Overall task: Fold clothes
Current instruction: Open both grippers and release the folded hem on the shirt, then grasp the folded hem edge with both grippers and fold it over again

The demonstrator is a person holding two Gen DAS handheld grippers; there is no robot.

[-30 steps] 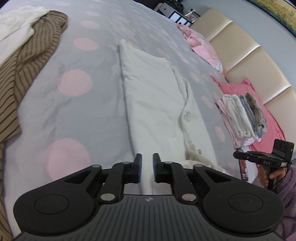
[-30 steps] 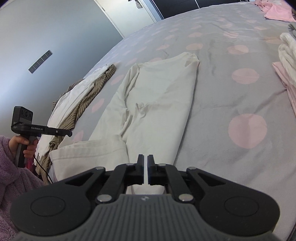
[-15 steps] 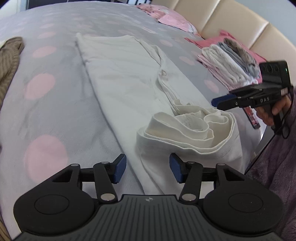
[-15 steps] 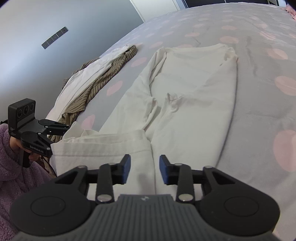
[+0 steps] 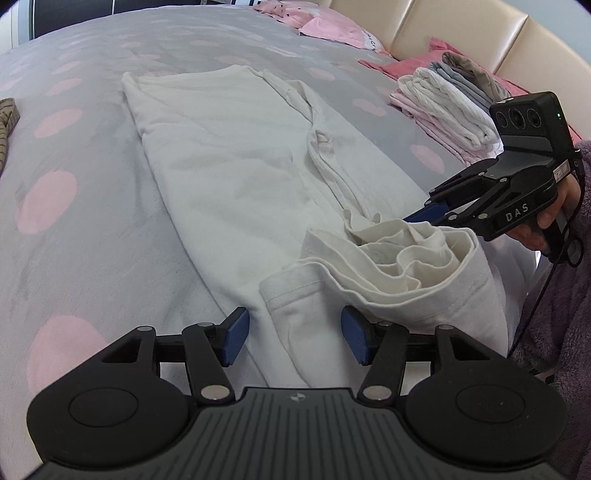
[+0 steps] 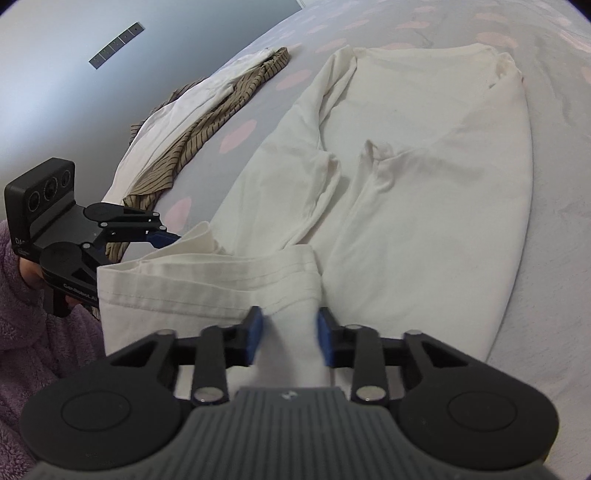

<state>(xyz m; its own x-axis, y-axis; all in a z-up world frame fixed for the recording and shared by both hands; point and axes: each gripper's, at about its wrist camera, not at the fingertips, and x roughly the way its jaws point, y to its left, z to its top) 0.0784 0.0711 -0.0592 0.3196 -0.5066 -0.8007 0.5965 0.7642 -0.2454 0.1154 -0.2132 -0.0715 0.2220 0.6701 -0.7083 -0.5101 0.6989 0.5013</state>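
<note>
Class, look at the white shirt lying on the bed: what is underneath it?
Under the white shirt lies the grey bedspread with pink dots, visible all around it. What the cloth itself covers, including any dots beneath it, cannot be seen.

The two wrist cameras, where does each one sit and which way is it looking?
Left wrist: on the left gripper, jaws opening, facing the padded headboard; a purple sleeve shows.
Right wrist: on the right gripper, jaws closing around the white shirt, facing the striped garment; a hand shows.
Shared: the shirt, the dotted bedspread, and each other's gripper.
</note>
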